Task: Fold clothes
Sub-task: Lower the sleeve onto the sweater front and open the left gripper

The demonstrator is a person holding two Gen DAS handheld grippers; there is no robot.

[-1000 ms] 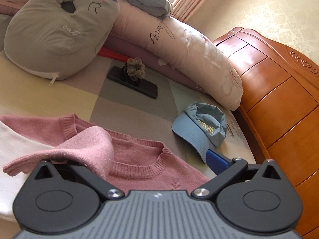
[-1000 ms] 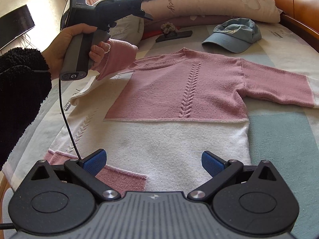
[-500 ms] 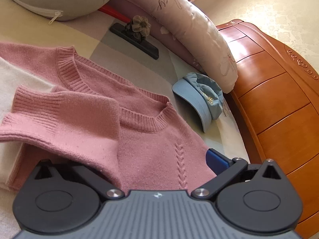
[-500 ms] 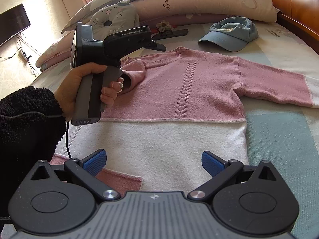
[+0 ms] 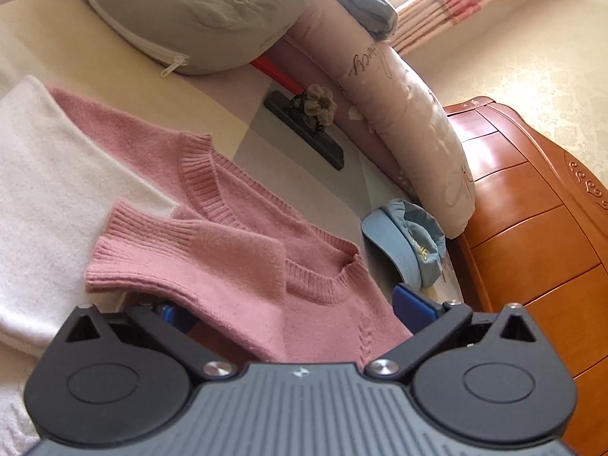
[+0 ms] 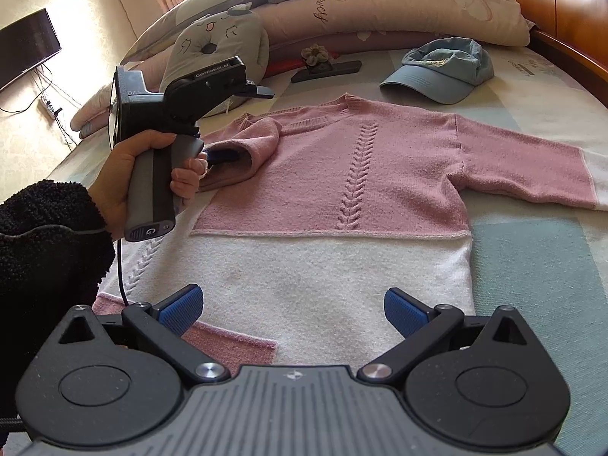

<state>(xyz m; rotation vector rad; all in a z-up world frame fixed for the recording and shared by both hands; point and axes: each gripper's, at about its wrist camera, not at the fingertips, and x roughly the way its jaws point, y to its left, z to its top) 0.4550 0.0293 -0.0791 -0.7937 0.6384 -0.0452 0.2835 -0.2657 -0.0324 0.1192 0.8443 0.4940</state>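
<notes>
A pink and white sweater (image 6: 357,174) lies front up on the bed, its neckline toward the pillows. My left gripper (image 5: 292,309) is open just above the chest by the collar. The ribbed pink cuff (image 5: 182,258) of one sleeve hangs over its left finger and hides most of that pad. In the right wrist view a hand holds this gripper (image 6: 224,155), with a blue finger inside the cuff (image 6: 254,144). The other sleeve (image 6: 524,171) lies stretched out to the right. My right gripper (image 6: 292,309) is open over the white hem, holding nothing.
A blue cap (image 6: 440,72) lies beyond the sweater's shoulder. A black phone with a flower scrunchie (image 6: 326,68), a grey cat cushion (image 6: 220,49) and a long pink pillow (image 6: 399,3) line the head of the bed. A wooden headboard (image 5: 532,228) stands at the right.
The left gripper has carried the sleeve cuff from a raised spot at the left down and inward onto the sweater's chest. The right gripper has stayed put.
</notes>
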